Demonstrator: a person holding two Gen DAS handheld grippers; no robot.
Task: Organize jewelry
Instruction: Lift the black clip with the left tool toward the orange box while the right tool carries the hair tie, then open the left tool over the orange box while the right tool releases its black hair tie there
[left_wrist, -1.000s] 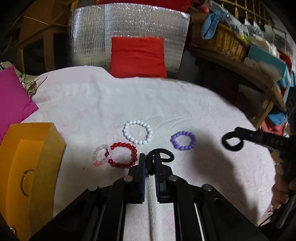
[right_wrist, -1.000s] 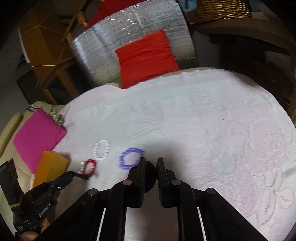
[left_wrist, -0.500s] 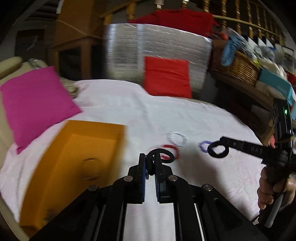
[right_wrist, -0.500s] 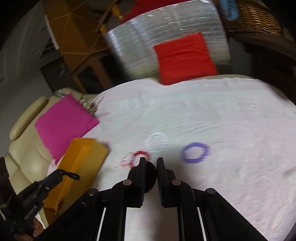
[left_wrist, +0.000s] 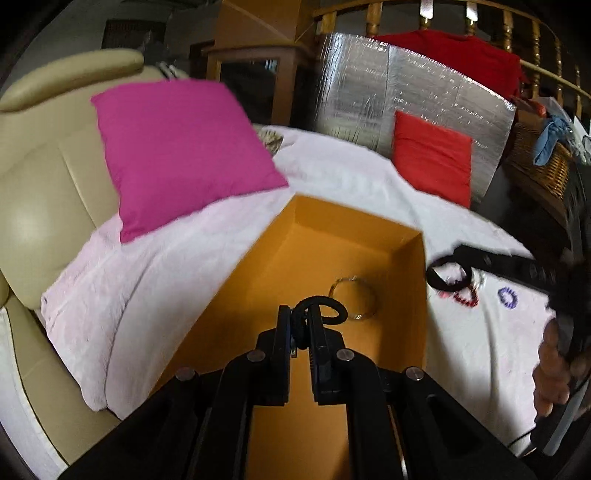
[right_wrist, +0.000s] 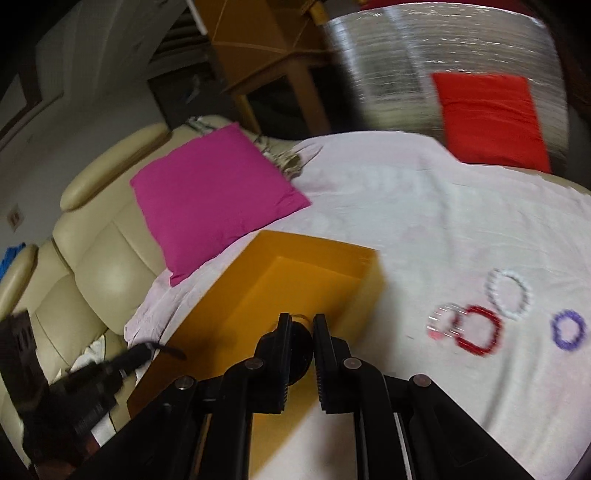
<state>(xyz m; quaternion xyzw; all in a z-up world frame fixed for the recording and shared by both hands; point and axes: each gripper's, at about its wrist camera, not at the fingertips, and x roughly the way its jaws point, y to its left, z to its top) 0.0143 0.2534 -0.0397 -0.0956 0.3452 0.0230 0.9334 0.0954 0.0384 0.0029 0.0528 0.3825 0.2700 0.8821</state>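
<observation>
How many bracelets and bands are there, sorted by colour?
Black bands, one in each gripper: 2
Metal bangle in the orange box: 1
Red: 1
White: 1
Purple: 1
Pale pink: 1
Total: 7

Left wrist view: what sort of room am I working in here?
Most likely a lived-in home sitting room: a beige leather sofa draped with a white cloth, a magenta cushion, and a cluttered wicker basket off to the side.
</observation>
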